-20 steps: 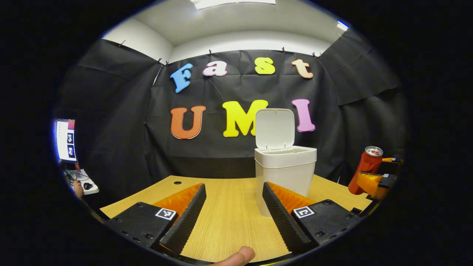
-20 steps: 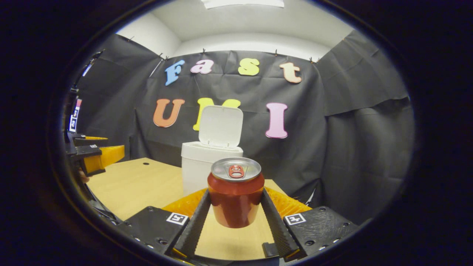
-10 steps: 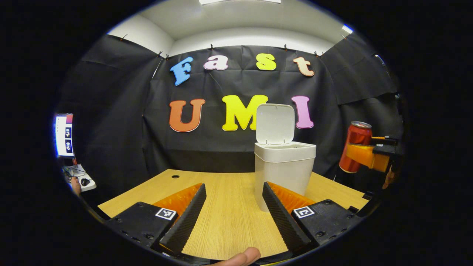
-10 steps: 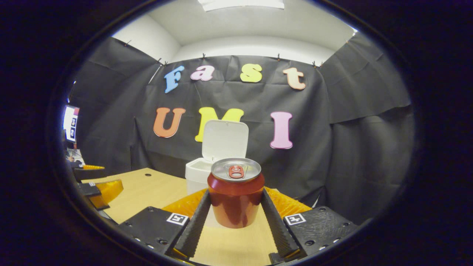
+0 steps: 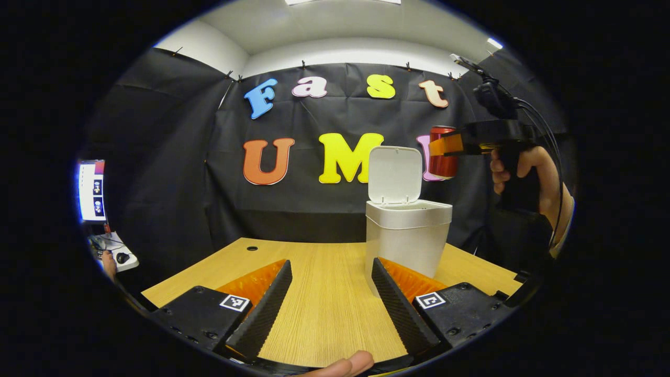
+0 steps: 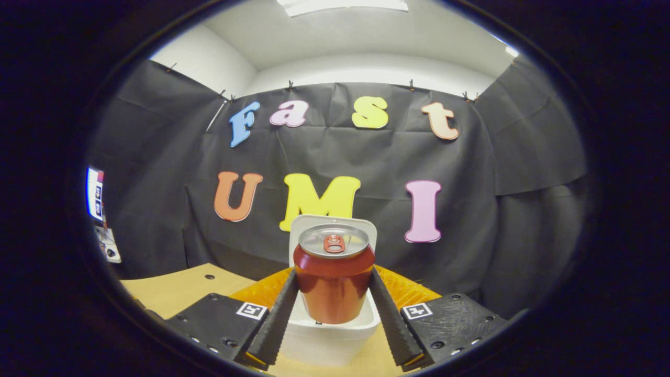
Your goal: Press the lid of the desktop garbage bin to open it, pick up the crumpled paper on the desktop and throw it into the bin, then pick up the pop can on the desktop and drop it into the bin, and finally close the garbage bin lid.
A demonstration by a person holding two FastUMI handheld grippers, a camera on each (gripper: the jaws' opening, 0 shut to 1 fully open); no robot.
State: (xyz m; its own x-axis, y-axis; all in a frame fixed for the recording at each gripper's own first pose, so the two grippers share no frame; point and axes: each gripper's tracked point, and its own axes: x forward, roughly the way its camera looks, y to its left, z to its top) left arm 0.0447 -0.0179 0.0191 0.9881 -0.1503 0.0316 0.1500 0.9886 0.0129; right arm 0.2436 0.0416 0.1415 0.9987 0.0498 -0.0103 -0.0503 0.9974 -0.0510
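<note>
Partly, the pop can (image 6: 334, 280) hides the bin (image 6: 330, 337) opening.

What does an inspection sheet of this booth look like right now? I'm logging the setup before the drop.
Surface: wooden desktop, bare near the bin.
Job's things: white plastic bin, hinged lid up; red pop can held above it.
Clutter: nothing seen.
Grippers: right gripper shut on can; left gripper open, low over desktop.
Cables: black leads at right gripper.
Surroundings: black cloth wall; lit screen far left.
</note>
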